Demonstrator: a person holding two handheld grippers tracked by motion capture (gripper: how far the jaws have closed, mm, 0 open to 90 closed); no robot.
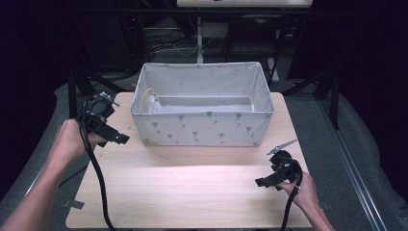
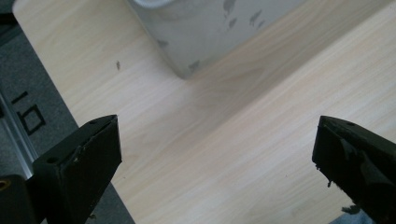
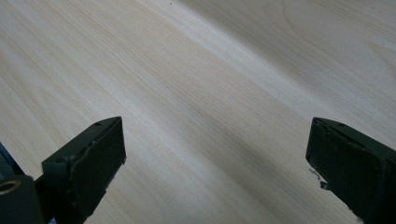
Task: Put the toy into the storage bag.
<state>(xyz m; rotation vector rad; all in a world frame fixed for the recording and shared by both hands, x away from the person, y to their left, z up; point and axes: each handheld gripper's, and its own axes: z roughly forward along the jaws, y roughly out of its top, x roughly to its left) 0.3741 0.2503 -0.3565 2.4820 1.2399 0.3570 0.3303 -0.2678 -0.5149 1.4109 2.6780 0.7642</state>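
A grey fabric bin [image 1: 202, 127] with a small dark print stands at the back middle of the light wooden table [image 1: 192, 192]. Something white with a yellow loop [image 1: 150, 100] lies inside its left end. My left gripper [image 1: 115, 137] hovers by the bin's front left corner [image 2: 187, 65], jaws wide apart with nothing between them [image 2: 217, 154]. My right gripper [image 1: 264, 182] is held low over the table's right front, below the bin's right corner. It is open too, with bare wood between its jaws [image 3: 215, 154].
Grey carpet [image 1: 356, 159] surrounds the table. Dark frame legs [image 1: 72, 91] and cables [image 1: 168, 48] stand behind the bin. A metal rail [image 2: 16, 135] runs along the floor left of the table.
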